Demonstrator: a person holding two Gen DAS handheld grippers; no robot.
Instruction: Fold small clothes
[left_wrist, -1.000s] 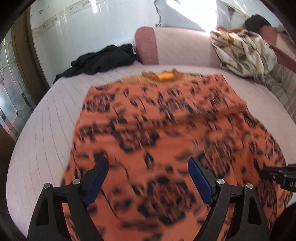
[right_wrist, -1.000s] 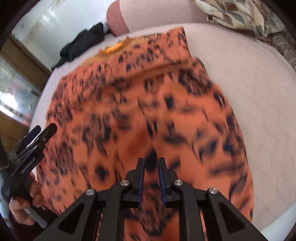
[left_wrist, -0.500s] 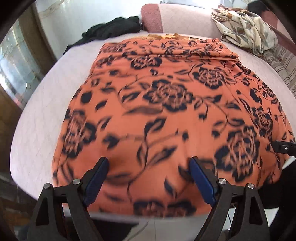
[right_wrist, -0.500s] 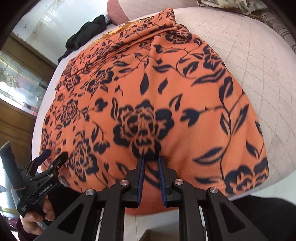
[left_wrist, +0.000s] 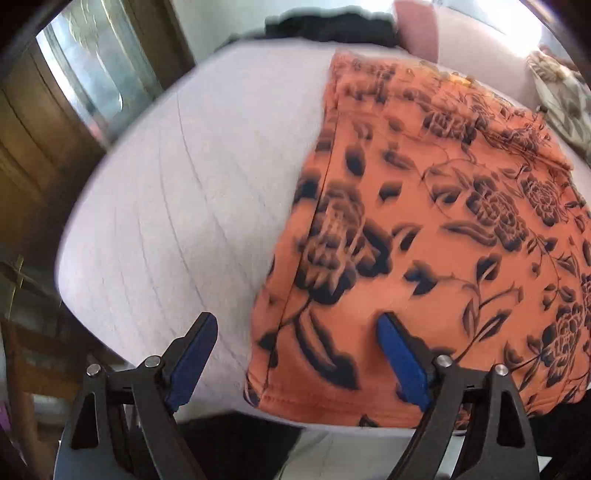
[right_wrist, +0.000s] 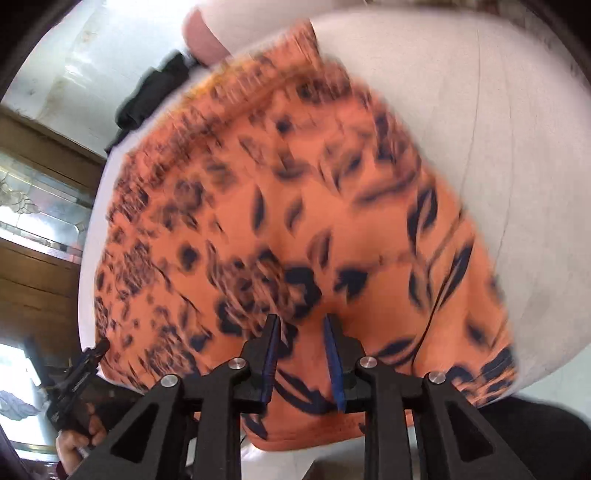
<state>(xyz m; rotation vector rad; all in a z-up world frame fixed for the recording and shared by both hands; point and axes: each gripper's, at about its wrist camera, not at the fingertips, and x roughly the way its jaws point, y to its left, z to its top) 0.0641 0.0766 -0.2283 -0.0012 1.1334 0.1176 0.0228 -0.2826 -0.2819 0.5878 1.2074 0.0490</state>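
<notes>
An orange garment with a dark floral print lies spread flat on the pale quilted bed, its near hem hanging over the bed's front edge. My left gripper is open above the garment's near left corner, its right finger over the cloth and its left finger over bare bed. In the right wrist view the garment fills the middle. My right gripper is a little open over the near hem, with nothing held. The left gripper shows at the lower left in a hand.
A black garment lies at the bed's far edge next to a pink headboard cushion. A patterned cream cloth lies far right. A wooden cabinet with glass panes stands to the left. The floor lies below the bed's front edge.
My left gripper has swung left, from the middle of the hem to the garment's left corner. My right gripper's jaws have parted slightly and let go of the hem.
</notes>
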